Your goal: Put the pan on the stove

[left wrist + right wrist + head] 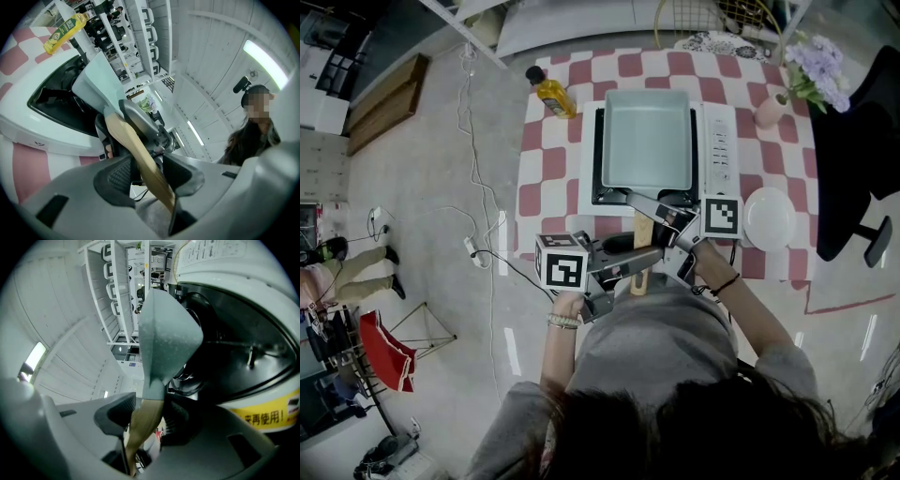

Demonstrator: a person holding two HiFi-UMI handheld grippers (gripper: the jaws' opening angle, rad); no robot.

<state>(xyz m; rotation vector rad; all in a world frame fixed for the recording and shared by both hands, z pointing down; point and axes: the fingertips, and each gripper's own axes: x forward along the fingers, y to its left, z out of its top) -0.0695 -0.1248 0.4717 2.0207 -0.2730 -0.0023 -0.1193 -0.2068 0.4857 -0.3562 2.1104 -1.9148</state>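
Seemingly home: the pan (647, 141) lies over the stove (719, 141) on the checked table (553, 141).
The left gripper (642, 260) and right gripper (661, 211) both clench its wooden handle (140, 159), one behind the other, likely to keep the long pan level. Whether it bears fully on the burner supports is unclear.

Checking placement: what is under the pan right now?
The white stove lies under the pan; its black burner well shows in the right gripper view. In the head view the pan covers it.
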